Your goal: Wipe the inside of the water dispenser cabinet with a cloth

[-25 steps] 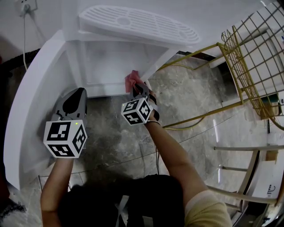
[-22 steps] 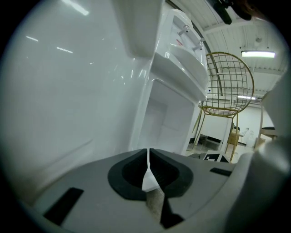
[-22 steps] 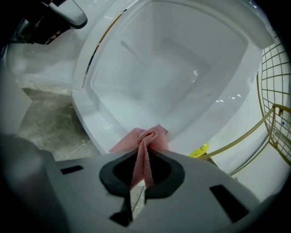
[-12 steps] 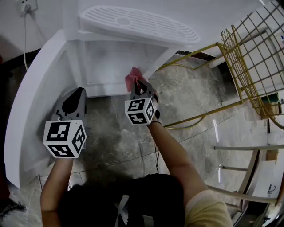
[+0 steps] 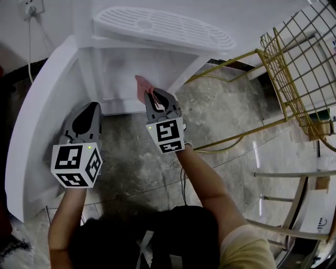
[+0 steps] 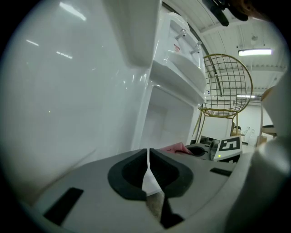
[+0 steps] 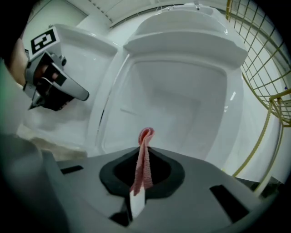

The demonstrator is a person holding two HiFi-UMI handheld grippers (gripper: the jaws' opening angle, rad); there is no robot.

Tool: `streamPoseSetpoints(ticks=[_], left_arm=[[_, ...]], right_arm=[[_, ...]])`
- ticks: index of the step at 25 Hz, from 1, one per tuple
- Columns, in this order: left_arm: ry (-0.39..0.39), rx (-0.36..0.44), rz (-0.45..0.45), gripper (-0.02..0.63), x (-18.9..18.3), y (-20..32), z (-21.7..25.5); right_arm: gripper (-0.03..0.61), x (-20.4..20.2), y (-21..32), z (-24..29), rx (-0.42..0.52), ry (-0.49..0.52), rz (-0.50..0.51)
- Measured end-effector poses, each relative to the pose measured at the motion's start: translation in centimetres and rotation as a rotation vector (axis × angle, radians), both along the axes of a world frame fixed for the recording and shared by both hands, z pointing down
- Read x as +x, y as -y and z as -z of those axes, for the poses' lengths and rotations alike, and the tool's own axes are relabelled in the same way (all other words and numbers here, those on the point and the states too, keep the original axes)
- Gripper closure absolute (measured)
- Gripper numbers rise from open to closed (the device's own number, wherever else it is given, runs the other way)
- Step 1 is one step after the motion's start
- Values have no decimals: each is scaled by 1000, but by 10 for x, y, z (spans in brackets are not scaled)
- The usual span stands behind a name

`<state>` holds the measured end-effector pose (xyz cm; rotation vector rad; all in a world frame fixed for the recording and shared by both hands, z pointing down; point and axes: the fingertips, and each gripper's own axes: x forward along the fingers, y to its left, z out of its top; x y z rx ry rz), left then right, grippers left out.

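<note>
The white water dispenser's lower cabinet stands open in front of me, its inside pale and bare. My right gripper is shut on a pink cloth, held just outside the cabinet's front opening above the floor. In the right gripper view the cloth stands pinched upright between the jaws. My left gripper hangs beside the open cabinet door, jaws shut with nothing between them. The left gripper view shows the pink cloth and right gripper to its right.
A drip tray juts out above the cabinet. A yellow wire chair stands to the right, its legs reaching near the cabinet. A plug and cord hang on the wall at the left. The stone floor lies below.
My right gripper has drawn back out of the cabinet and to the left with the pink cloth, its marker cube turning. The left gripper has stayed put.
</note>
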<state>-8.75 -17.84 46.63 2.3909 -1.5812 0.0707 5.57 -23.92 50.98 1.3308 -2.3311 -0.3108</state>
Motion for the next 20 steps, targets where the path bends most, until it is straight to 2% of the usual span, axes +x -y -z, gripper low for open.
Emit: streamPoseSetpoints(ticks=[7, 13, 17, 20], left_arm=[[-3, 3, 11, 588, -4, 0, 1], [-5, -1, 7, 588, -3, 0, -1], [-5, 1, 9, 588, -4, 0, -1], [-7, 1, 10, 588, -3, 0, -2]], right_arm=[[552, -45, -21, -4, -38, 39, 182], [552, -76, -38, -20, -86, 13, 305], [552, -94, -50, -41, -119, -60, 390], [552, -99, -50, -63, -123, -185, 394]])
